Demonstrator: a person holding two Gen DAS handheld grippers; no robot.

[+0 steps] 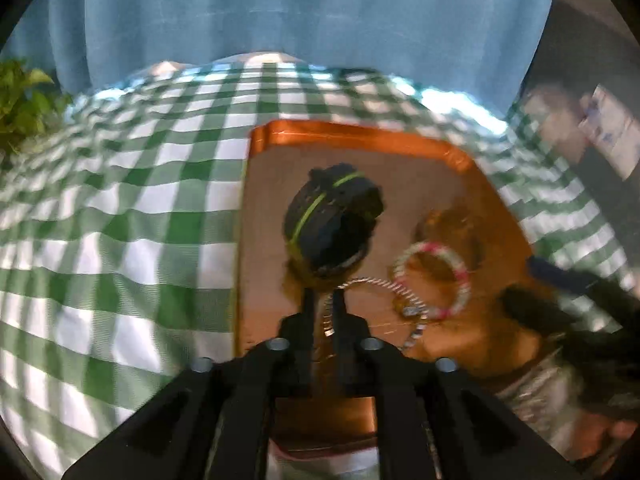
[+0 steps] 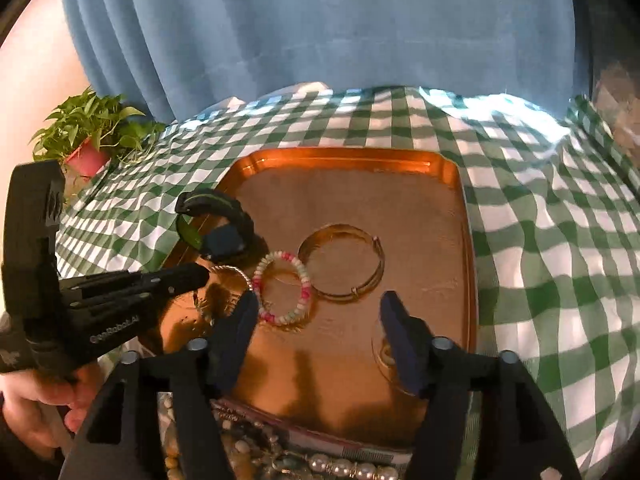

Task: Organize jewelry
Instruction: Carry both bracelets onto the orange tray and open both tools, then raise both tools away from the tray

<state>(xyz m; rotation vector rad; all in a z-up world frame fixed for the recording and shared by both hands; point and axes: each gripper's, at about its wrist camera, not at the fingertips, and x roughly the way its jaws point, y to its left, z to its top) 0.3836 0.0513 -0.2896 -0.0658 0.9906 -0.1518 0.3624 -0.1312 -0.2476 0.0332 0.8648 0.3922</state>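
The left gripper [image 1: 323, 300] pinches a thin silver coil bracelet [image 1: 372, 282] between nearly closed jaws over the copper-coloured metal tray [image 2: 460, 184], apparently to set it beside the pink-and-white beaded bracelet [image 2: 282, 288], while the right gripper [image 2: 316, 312] hovers spread and empty.

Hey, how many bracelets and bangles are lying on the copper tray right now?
3: a silver chain bracelet in the left gripper, a pink-and-white beaded bracelet mid-tray, a gold bangle beside it. The watch isn't counted.
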